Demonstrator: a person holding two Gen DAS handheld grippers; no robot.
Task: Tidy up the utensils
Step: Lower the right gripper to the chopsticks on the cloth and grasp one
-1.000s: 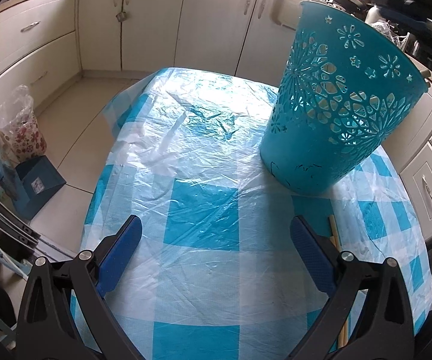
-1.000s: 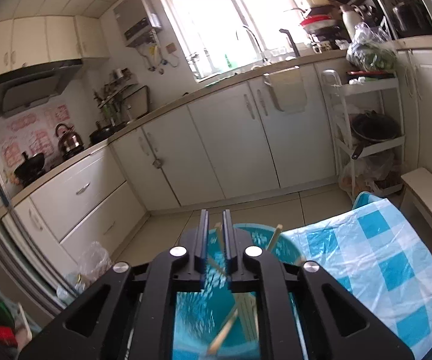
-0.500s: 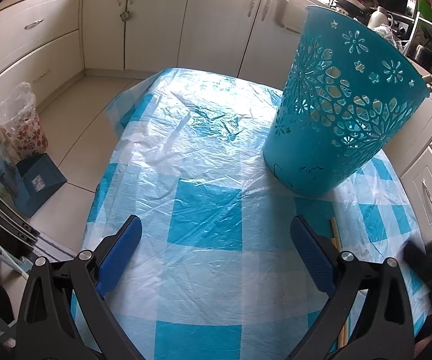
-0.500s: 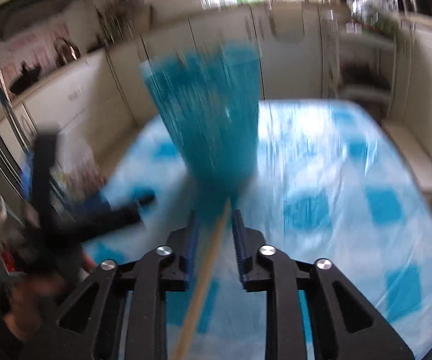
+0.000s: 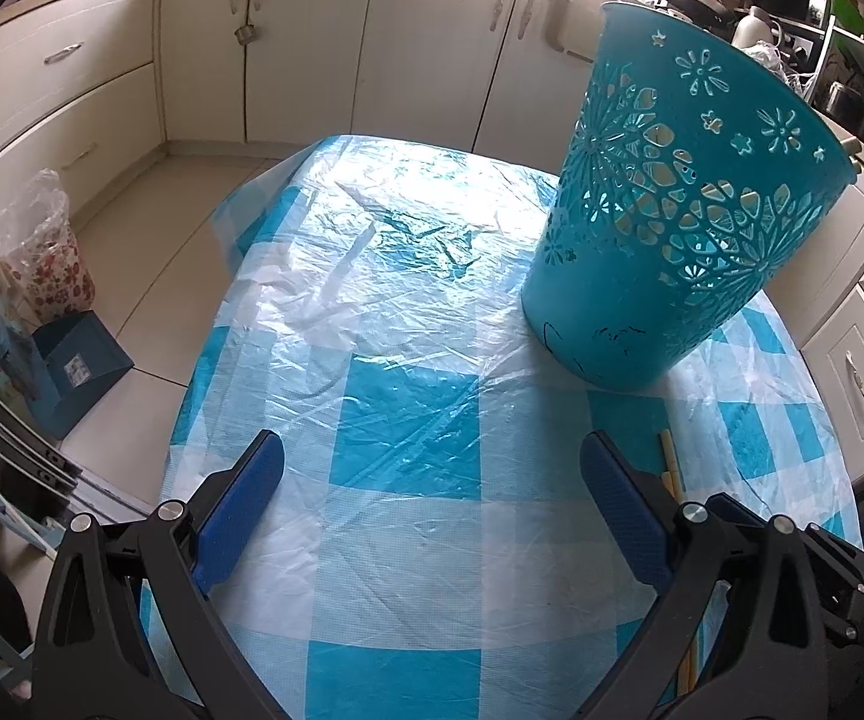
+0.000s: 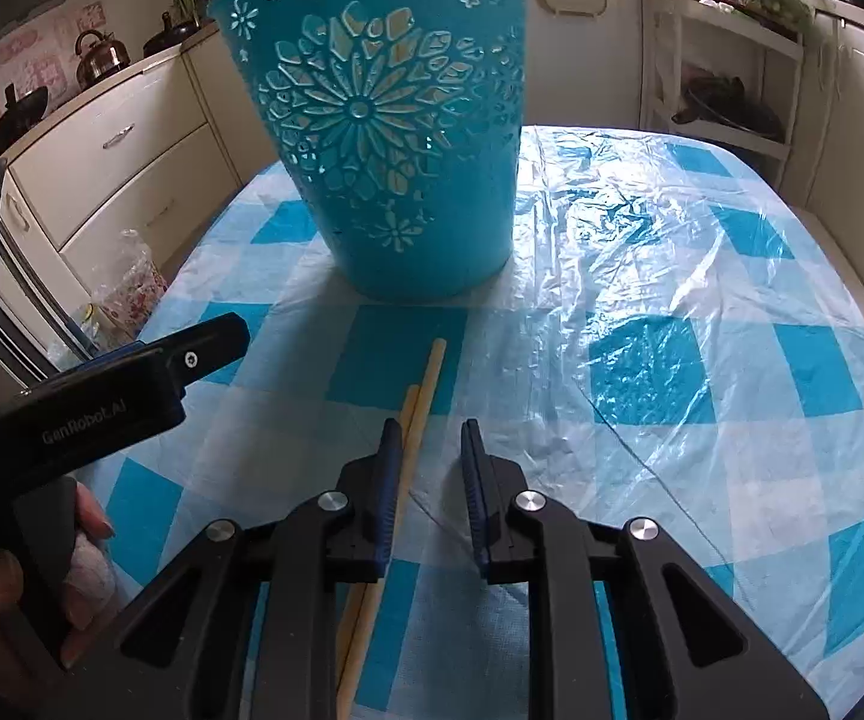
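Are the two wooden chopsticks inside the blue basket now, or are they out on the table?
Out. The chopsticks lie flat on the checked tablecloth, in front of the upright basket, beside the open right claw.

A table point(image 6: 732, 360) covered by a blue-and-white checked cloth under a wrinkled clear plastic sheet point(image 5: 408, 312) carries the things. A teal plastic basket with cut-out flower patterns point(image 6: 396, 138) stands upright on it, ahead of the right claw point(image 6: 430, 438). Two pale wooden chopsticks point(image 6: 417, 402) lie side by side on the cloth, just beside that claw's left finger and running back beneath it.
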